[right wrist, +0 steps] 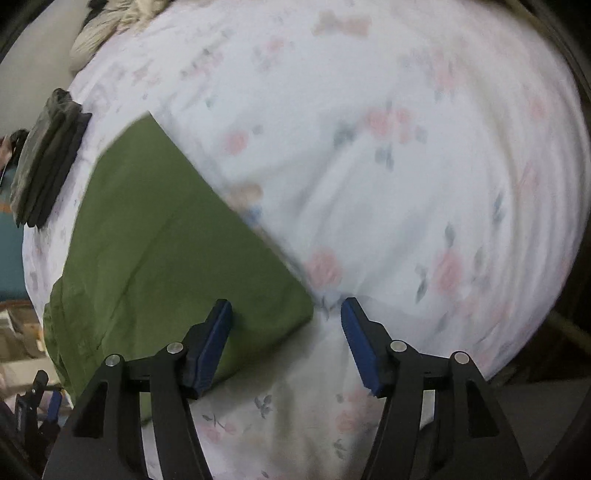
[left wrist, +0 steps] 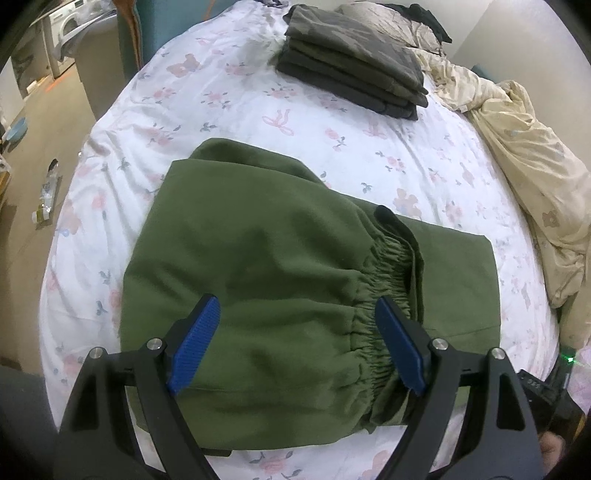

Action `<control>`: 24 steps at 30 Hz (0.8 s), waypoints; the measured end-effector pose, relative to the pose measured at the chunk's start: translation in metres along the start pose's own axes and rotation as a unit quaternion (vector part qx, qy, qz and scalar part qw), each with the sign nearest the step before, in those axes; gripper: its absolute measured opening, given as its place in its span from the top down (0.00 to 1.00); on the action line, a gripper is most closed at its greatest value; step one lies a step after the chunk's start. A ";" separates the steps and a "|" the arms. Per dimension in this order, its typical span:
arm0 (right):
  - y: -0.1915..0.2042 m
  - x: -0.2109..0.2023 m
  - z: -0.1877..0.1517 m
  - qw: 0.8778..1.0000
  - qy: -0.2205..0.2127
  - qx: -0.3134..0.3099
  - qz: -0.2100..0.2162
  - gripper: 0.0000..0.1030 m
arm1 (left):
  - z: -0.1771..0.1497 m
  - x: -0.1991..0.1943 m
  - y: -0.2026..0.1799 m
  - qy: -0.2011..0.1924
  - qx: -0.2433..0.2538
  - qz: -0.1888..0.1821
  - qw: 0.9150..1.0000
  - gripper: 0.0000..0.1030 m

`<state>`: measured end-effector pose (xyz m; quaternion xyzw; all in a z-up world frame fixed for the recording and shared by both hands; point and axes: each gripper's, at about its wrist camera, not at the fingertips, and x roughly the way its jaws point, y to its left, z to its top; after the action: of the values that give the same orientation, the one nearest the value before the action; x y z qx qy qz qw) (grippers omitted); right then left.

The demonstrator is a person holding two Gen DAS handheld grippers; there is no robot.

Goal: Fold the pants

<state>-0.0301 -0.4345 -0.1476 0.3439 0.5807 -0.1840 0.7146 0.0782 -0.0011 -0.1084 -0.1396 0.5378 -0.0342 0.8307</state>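
Note:
Green pants (left wrist: 266, 266) lie folded on the floral bedsheet (left wrist: 221, 103), the elastic waistband (left wrist: 384, 295) folded over onto the legs. My left gripper (left wrist: 297, 314) is open and empty, hovering just above the pants with its right pad near the waistband. In the right wrist view the pants (right wrist: 159, 236) lie at the left. My right gripper (right wrist: 286, 314) is open and empty over the pants' near corner; this view is blurred by motion.
A stack of folded dark clothes (left wrist: 354, 62) sits at the far side of the bed, also in the right wrist view (right wrist: 44, 158). A crumpled cream duvet (left wrist: 524, 158) lies along the right. Floor and a washing machine (left wrist: 62, 33) are at left.

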 end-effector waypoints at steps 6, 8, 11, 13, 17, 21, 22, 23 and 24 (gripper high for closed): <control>0.001 0.007 -0.014 0.999 -0.037 -0.012 0.017 0.54 | -0.004 0.001 -0.002 0.001 0.012 0.000 1.000 0.19; 0.000 0.006 -0.016 0.999 -0.044 -0.002 0.018 0.64 | -0.004 0.000 -0.002 0.000 0.013 0.002 1.000 0.19; -0.002 -0.005 -0.018 0.998 -0.066 -0.005 0.016 0.91 | -0.003 -0.002 0.000 -0.007 0.010 0.005 1.000 0.19; 0.007 -0.021 -0.022 0.995 -0.093 -0.022 0.026 0.94 | -0.002 -0.003 0.002 -0.009 0.010 0.004 1.000 0.19; 0.025 -0.058 -0.035 0.984 -0.147 -0.064 0.082 0.96 | -0.001 -0.009 0.002 -0.004 0.013 -0.009 1.000 0.19; 0.054 -0.091 -0.051 0.961 -0.193 -0.135 0.144 0.96 | 0.011 -0.024 -0.009 0.011 0.031 -0.035 0.999 0.19; 0.060 -0.099 -0.058 0.953 -0.200 -0.155 0.167 0.96 | 0.016 -0.029 -0.013 0.012 0.038 -0.038 0.999 0.19; 0.065 -0.104 -0.062 0.947 -0.203 -0.167 0.186 0.96 | 0.021 -0.034 -0.018 0.012 0.043 -0.041 0.998 0.19; 0.077 -0.103 -0.058 0.943 -0.205 -0.175 0.197 0.96 | 0.027 -0.038 -0.024 0.013 0.049 -0.047 0.998 0.19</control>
<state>-0.0467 -0.3541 -0.0329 0.2758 0.3653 -0.0021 0.8891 0.0886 -0.0114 -0.0576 -0.1232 0.5395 -0.1012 0.8268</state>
